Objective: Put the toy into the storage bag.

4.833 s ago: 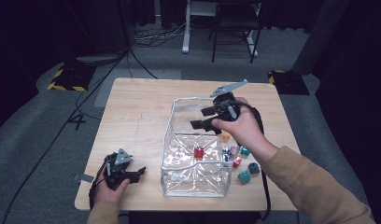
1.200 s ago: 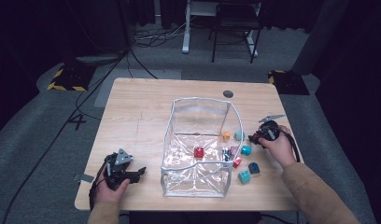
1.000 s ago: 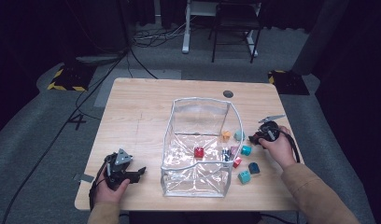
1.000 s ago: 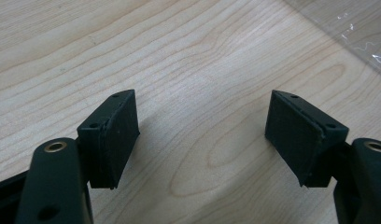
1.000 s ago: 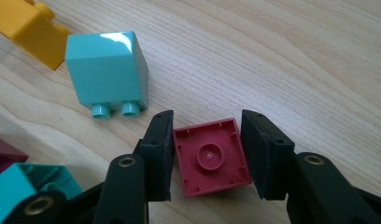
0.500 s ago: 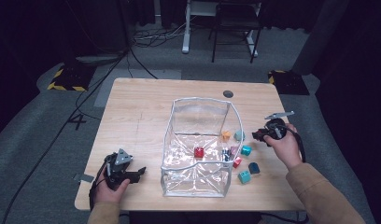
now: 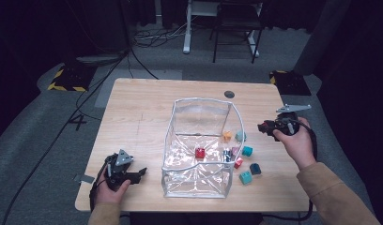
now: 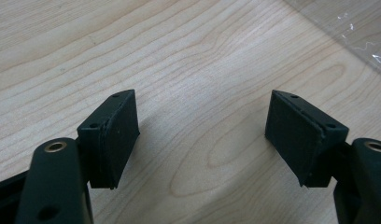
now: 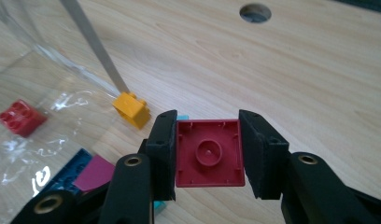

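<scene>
Your right gripper (image 9: 207,156) is rising off the counter (image 7: 147,117), jaws clamping a red brick (image 9: 208,158), probably for the clear bag (image 7: 199,140); left gripper (image 8: 202,135) jaws are gaping empty.

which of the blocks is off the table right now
The dark red block, clamped hollow side up in the right tongs; the others lie on the table or in the clear bin.
</scene>
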{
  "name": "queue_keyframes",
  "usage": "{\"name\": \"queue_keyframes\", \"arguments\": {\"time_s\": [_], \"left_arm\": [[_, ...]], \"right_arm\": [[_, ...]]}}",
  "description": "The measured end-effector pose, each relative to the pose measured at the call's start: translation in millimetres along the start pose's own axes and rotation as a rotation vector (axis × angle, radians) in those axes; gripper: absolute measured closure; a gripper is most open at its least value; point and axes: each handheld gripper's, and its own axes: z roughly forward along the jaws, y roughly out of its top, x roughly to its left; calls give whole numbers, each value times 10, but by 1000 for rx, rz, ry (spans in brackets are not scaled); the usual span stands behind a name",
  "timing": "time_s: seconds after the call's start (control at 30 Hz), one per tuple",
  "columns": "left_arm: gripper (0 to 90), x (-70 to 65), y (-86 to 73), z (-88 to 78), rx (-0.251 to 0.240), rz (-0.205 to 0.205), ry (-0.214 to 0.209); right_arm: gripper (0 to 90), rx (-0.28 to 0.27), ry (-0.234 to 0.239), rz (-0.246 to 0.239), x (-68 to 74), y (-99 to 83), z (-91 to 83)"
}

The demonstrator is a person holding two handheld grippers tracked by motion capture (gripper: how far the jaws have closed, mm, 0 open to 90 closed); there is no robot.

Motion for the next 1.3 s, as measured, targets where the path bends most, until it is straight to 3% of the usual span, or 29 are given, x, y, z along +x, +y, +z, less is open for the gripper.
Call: {"name": "queue_keyframes", "arguments": {"time_s": [0.8,1.3], "left_arm": [[261,-3,3,1,2,-4,2],[256,-14,7,4,5,-7,9]], "right_arm": [[591,-183,71,-49,294,457,-627],[591,-210,166,-119,658,813,-683]]}}
